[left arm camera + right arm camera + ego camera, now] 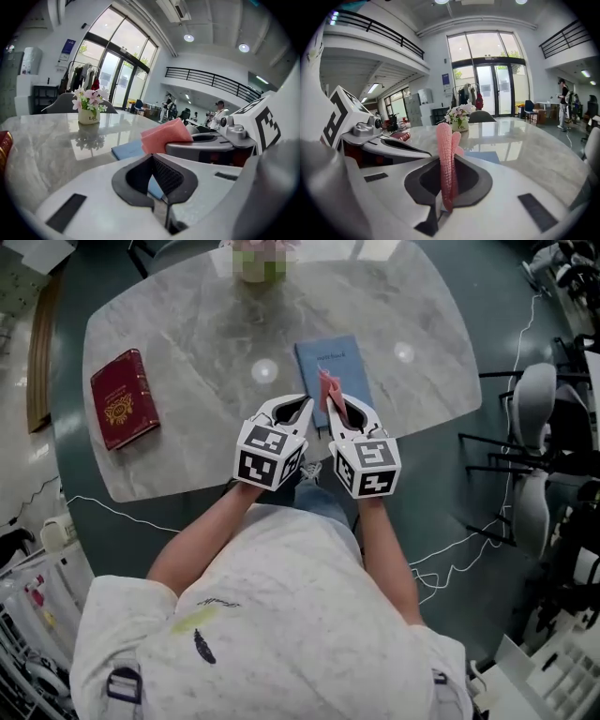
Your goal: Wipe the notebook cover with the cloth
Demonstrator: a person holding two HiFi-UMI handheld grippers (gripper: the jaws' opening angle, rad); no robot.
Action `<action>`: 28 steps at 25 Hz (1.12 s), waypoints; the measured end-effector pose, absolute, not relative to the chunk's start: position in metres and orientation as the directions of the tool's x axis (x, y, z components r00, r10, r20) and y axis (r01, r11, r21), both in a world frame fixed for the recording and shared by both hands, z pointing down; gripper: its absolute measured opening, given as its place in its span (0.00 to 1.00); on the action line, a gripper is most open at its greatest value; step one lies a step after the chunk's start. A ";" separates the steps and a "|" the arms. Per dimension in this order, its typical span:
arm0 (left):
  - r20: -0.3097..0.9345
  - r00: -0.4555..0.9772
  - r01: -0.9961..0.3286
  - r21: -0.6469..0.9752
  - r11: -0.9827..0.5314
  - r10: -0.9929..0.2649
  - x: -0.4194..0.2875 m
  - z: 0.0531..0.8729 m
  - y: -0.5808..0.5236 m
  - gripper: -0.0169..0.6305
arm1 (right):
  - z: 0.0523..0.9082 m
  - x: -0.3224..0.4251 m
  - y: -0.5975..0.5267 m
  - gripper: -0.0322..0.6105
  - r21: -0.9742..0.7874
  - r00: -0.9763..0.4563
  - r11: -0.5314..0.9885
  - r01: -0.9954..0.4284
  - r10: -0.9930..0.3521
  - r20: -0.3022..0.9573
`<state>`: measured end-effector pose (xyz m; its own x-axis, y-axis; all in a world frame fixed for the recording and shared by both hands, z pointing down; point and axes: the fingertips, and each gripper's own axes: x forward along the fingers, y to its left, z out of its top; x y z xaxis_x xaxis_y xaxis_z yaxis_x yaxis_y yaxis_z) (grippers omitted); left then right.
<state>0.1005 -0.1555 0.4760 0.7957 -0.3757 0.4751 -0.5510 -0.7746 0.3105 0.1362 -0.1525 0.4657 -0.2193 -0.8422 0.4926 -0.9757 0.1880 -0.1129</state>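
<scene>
Nearest me, the two grippers sit side by side over the near edge of the marble surface [187,343]. My right gripper [340,409] has its jaws clenched on the pink cloth [444,140], which stands folded between them and pokes out past the tips. My left gripper [152,161] has its jaws pressed together with nothing in them. Directly ahead of the right jaws lies the blue notebook [336,367], closed and flat on the surface, its long axis running away from me with a slight lean. In the head view the cloth's free end reaches over the notebook's near half, but I cannot tell whether it touches the cover. The right gripper is the one lined up with the notebook. The left sits just beside it, off the notebook's near left corner. I judge the coming move to be short: lower the cloth onto the cover, then stroke forward along that long axis, with the left gripper close enough to pin the near corner if the notebook slides. Nothing stands between the cloth and the cover. Farther out, a red book [124,397] lies well apart to the left. The flower pot [89,112] stands at the far edge, roughly in line with a forward stroke but well clear of it.
</scene>
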 end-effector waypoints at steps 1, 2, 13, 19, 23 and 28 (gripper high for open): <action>0.482 0.783 -0.574 0.313 -0.757 -0.395 0.104 0.479 -0.162 0.04 | 0.468 0.142 -0.160 0.07 -0.105 -0.243 0.221 -0.970 -0.832 0.498; 0.488 0.769 -0.596 0.313 -0.740 -0.413 0.108 0.481 -0.168 0.04 | 0.470 0.147 -0.167 0.07 -0.095 -0.269 0.256 -0.962 -0.821 0.504; 0.546 0.627 -0.761 0.276 -0.588 -0.556 0.109 0.499 -0.205 0.04 | 0.501 0.168 -0.251 0.07 0.037 -0.461 0.590 -0.807 -0.668 0.584; 0.552 0.549 -0.830 0.267 -0.490 -0.628 0.089 0.503 -0.215 0.04 | 0.513 0.157 -0.283 0.07 0.143 -0.497 0.709 -0.691 -0.609 0.619; 0.565 0.524 -0.846 0.262 -0.464 -0.637 0.086 0.506 -0.213 0.04 | 0.528 0.153 -0.294 0.07 0.232 -0.478 0.767 -0.598 -0.574 0.665; 0.569 0.515 -0.852 0.256 -0.456 -0.641 0.088 0.505 -0.208 0.04 | 0.529 0.151 -0.303 0.07 0.323 -0.454 0.786 -0.527 -0.582 0.675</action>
